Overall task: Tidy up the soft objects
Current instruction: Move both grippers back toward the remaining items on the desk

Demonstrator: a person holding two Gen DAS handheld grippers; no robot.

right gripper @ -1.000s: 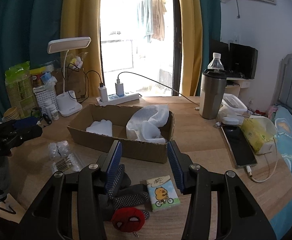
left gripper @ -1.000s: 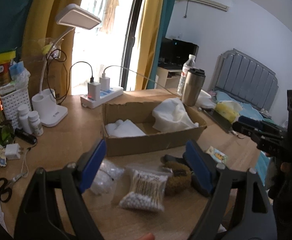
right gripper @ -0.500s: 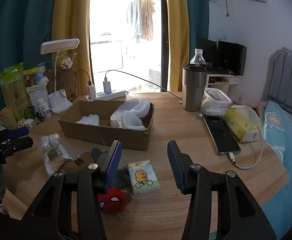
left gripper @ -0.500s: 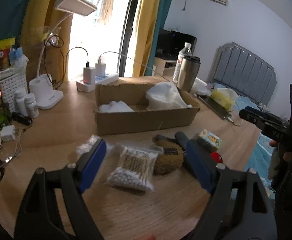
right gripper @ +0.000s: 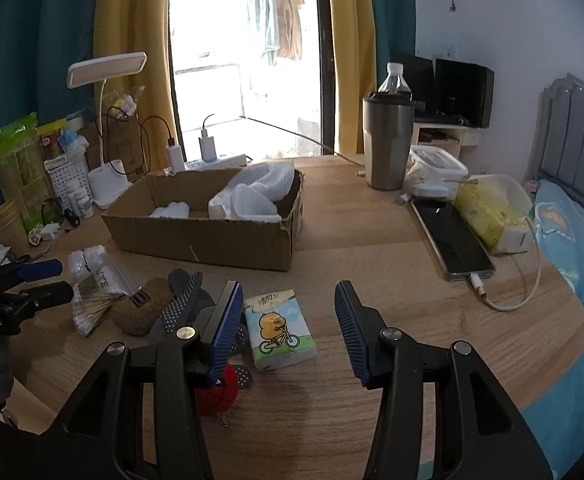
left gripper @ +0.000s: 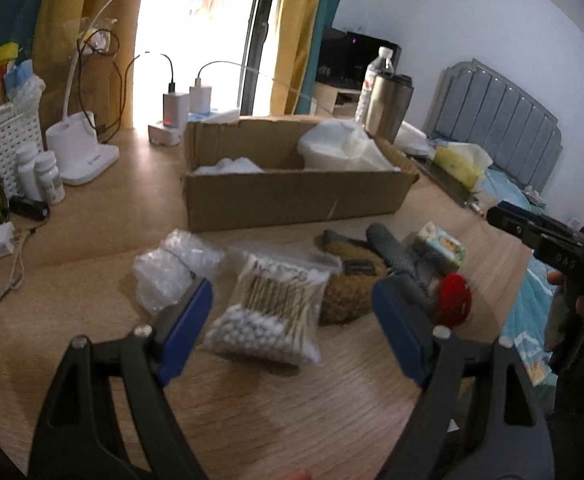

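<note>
The left gripper (left gripper: 292, 320) hangs tilted down over the wooden table (left gripper: 251, 412), its blue-padded jaws spread wide and empty, framing the bag of cotton swabs (left gripper: 267, 312) that lies flat on the wood below and ahead of them. The right gripper (right gripper: 287, 320) also slants down toward the table with its jaws partly apart and nothing between them; the tissue pack (right gripper: 279, 328), printed with a cartoon animal on a bicycle, lies just inside its left pad, flat on the table. Left of the swabs sits a crumpled piece of bubble wrap (left gripper: 171, 264). Between the swabs and the tissue pack lie a brown fuzzy pad (left gripper: 348, 292) and a pair of grey dotted gloves (right gripper: 183, 300), overlapping each other, with a red plush toy (left gripper: 452, 300) at their near edge, partly hidden by the right gripper's left finger in the right wrist view. Behind this row stands an open cardboard box (left gripper: 292, 200), which already holds a white cloth (left gripper: 227, 166) at its left end and a larger bundle of white fabric (left gripper: 340, 152) at its right.
</note>
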